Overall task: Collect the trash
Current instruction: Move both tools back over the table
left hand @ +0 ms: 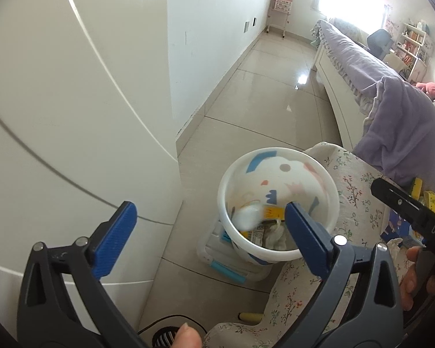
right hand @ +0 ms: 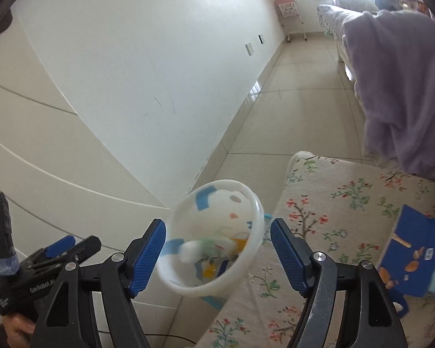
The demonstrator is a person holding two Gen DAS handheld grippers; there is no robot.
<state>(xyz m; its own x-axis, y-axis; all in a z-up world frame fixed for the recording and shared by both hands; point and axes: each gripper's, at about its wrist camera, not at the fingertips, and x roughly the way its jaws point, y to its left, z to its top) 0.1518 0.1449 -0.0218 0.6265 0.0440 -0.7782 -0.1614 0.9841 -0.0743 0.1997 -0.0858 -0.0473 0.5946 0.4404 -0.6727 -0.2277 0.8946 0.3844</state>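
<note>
The tiled floor (left hand: 255,110) is carrying a clear storage box (left hand: 217,258), with the white bin (left hand: 278,203) sitting on it. Beside them, the floral cushion (right hand: 342,203) is bearing a blue book (right hand: 414,249).

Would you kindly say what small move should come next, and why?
Probably swing the open right gripper toward the floral-cloth surface to look for more trash: both grippers are empty, and the white patterned plastic bin already holds wrappers and a white wad.

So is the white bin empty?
No, the white bin already has trash in it, like a white wad and crumpled wrappers.
</note>
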